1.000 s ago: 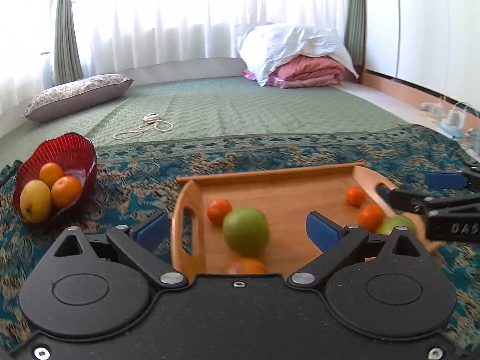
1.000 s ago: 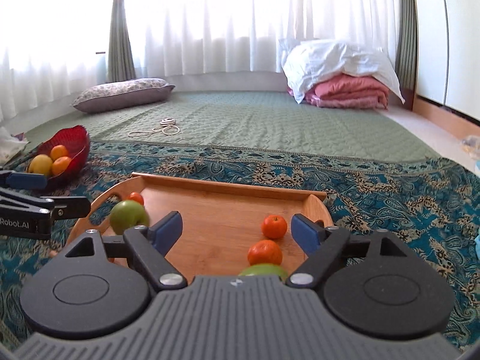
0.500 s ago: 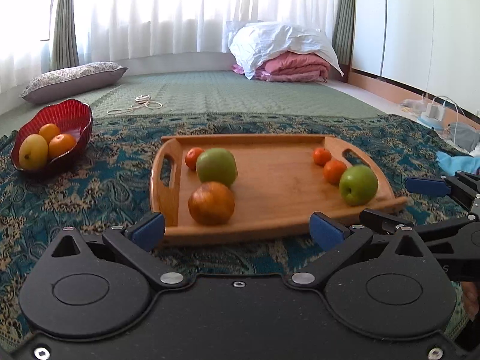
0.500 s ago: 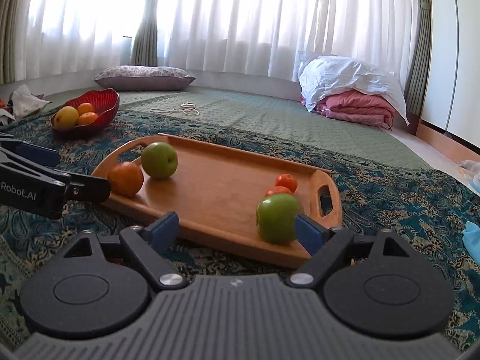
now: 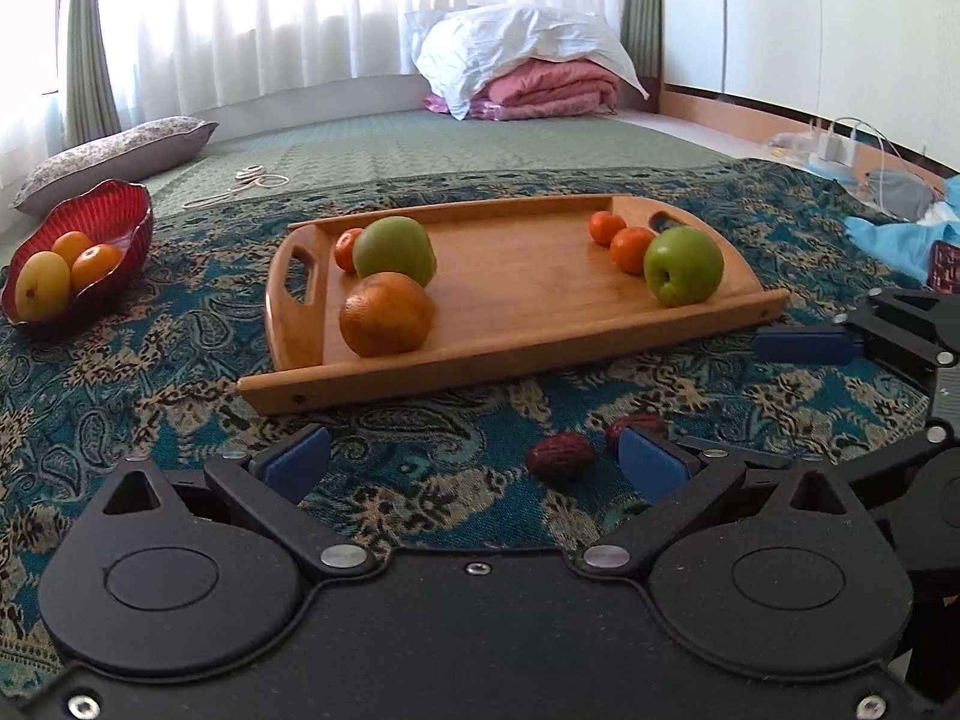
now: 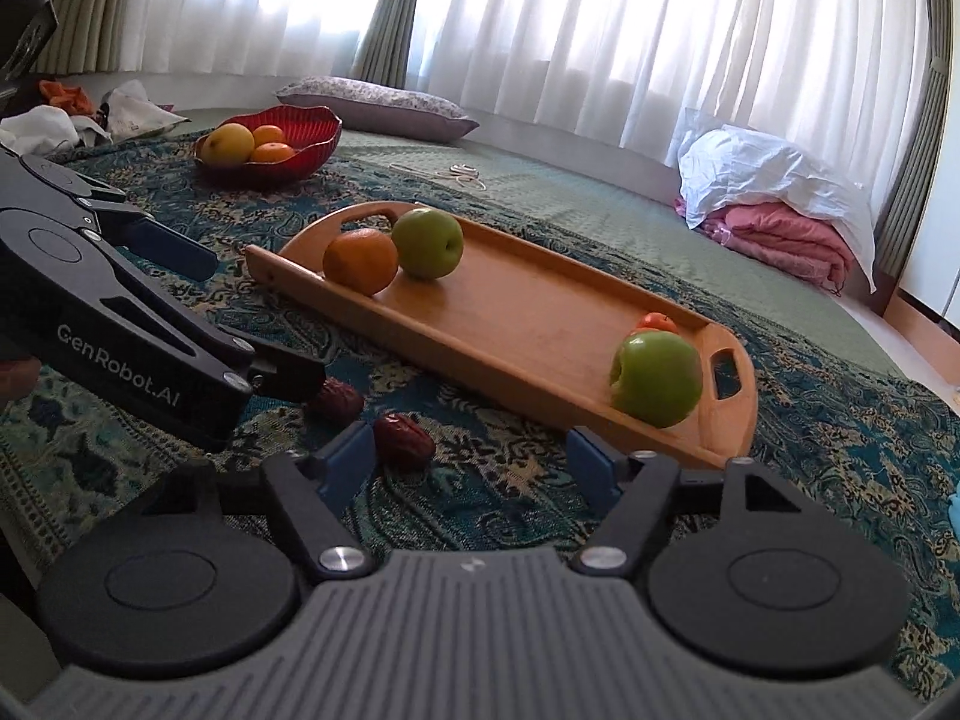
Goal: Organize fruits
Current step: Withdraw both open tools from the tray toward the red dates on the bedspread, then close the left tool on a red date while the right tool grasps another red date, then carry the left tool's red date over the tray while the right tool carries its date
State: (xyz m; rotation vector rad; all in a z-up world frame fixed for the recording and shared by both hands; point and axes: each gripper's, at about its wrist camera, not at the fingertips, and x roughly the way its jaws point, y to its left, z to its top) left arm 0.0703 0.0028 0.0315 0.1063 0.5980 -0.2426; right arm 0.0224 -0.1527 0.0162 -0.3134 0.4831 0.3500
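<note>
A wooden tray [image 5: 528,294] [image 6: 534,330] lies on the patterned cloth. It holds two green apples [image 5: 683,265] [image 5: 394,249], a big orange [image 5: 387,315] [image 6: 360,261] and small tangerines [image 5: 631,249]. Two red dates [image 5: 561,456] [image 6: 403,441] lie on the cloth in front of the tray. My left gripper [image 5: 474,459] is open and empty just before the dates. My right gripper [image 6: 471,459] is open and empty, its left pad beside a date. A red bowl [image 5: 129,222] [image 6: 312,138] with a mango and oranges stands far left.
A pillow [image 5: 114,147], a cord [image 5: 252,180] and folded bedding [image 5: 528,78] lie on the green mat behind. Chargers and blue cloth [image 5: 888,228] lie at the right. Crumpled cloths [image 6: 78,114] lie at the far left in the right wrist view.
Both grippers have pulled back from over the tray and now sit low over the cloth in front of it. The two dates have come into view.
</note>
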